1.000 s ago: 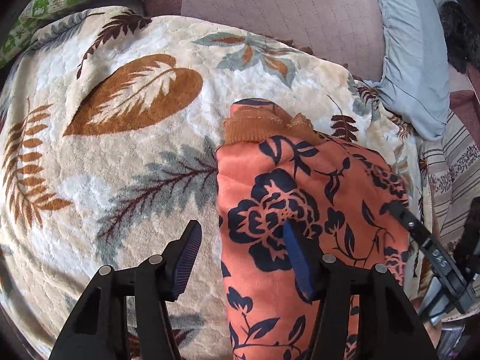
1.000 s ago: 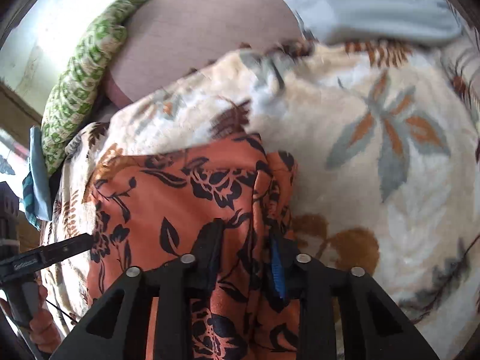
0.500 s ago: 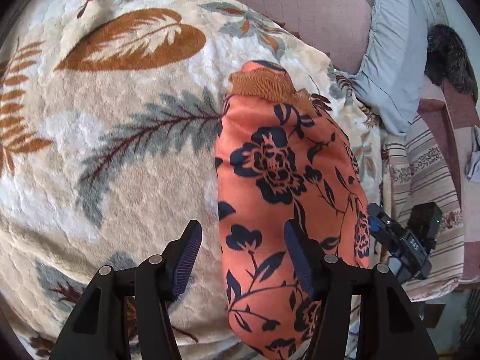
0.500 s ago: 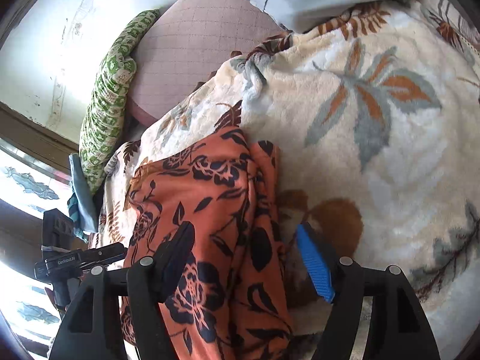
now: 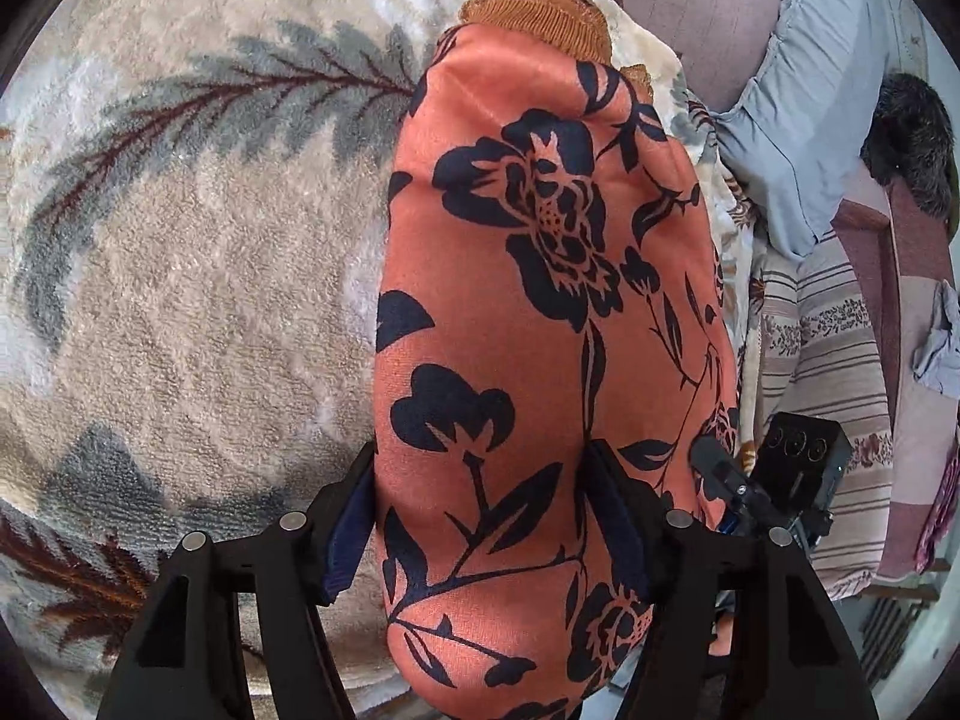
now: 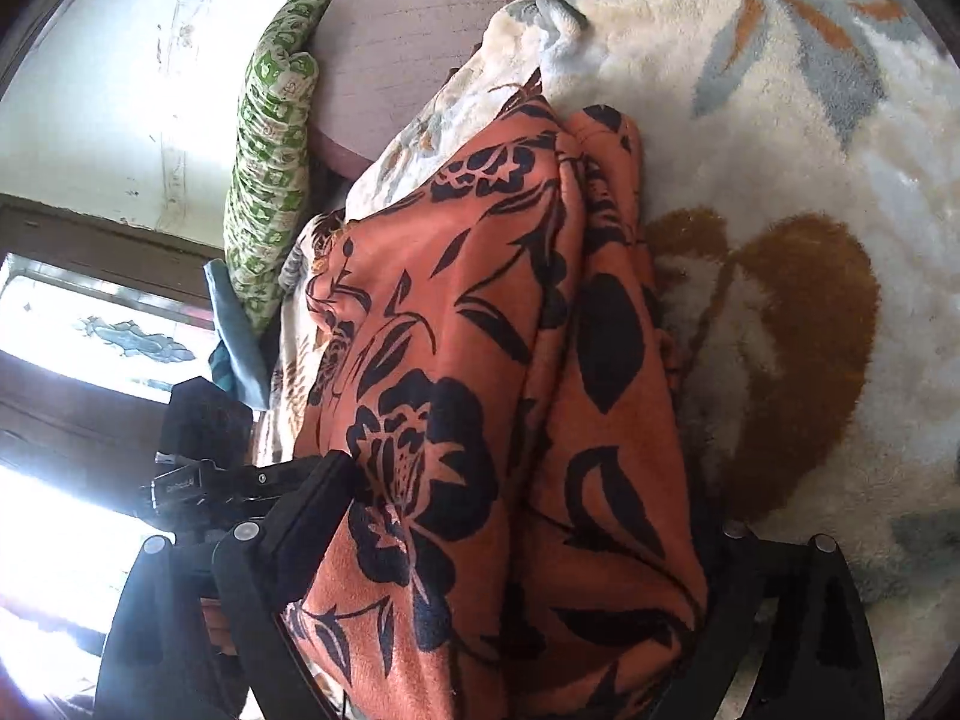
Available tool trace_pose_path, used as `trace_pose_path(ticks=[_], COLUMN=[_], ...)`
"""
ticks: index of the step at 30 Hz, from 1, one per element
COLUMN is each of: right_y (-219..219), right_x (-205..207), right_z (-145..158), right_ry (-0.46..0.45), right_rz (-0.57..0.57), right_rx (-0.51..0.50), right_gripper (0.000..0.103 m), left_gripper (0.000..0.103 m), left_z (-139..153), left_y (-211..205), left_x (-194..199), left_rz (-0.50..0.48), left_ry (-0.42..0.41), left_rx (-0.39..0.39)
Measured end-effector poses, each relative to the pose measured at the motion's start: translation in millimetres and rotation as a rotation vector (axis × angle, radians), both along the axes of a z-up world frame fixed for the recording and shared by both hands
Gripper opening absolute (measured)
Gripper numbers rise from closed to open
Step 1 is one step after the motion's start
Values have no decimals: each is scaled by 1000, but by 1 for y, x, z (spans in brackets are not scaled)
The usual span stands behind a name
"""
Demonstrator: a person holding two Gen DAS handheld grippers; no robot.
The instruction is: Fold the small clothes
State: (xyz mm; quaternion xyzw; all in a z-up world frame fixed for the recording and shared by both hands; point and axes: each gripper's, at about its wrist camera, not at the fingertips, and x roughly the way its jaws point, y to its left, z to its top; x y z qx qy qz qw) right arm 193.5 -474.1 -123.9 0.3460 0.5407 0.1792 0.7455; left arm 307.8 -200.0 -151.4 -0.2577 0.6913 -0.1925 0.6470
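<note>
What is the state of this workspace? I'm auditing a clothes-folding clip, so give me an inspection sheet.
Surface: plush leaf-print blanket, bearing the garment.
Job's things: orange floral garment, folded into a long strip, brown ribbed band at its far end.
Clutter: nothing seen on the blanket.
Grippers: left hand-held gripper and right hand-held gripper open, jaws just been opening, each straddling the garment.
Cables: nothing seen.
Surroundings: green patterned pillow, blue-grey pillow, striped sheet, bright window.
</note>
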Motion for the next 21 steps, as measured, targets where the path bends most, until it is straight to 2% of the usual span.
trace_pose_path(ticks=[2,5,9,12,14,16,18,21], right_y=[7,5,30,64,87,112,139,179], right_x=[-5,-15,-25,-29,-32,-32,-28,-25], right_z=[6,16,41,60,75,83,82,62], right_ry=[-15,-18,-53,-90,-152,-200,-217,-172], right_rz=[9,-18,29,66,83,102,125,170], right_rx=[-75,-68,-50,-50,-45,-60,-87,-166], right_gripper=[65,46,43,43,43,43,43,45], left_gripper=[48,43,43,43,43,44,45,48], left_z=[14,40,80,105,117,123,122,99], left_y=[-2,-5,9,42,71,97,118,130], left_x=[-3,-10,-21,-29,-37,-46,-54,-67], left_rz=[-19,-36,-15,40,77,95,92,61], left_ry=[-53,-146,-262,-299,-312,-338,-353,-304], left_rx=[41,95,144,138,129,158,218,336])
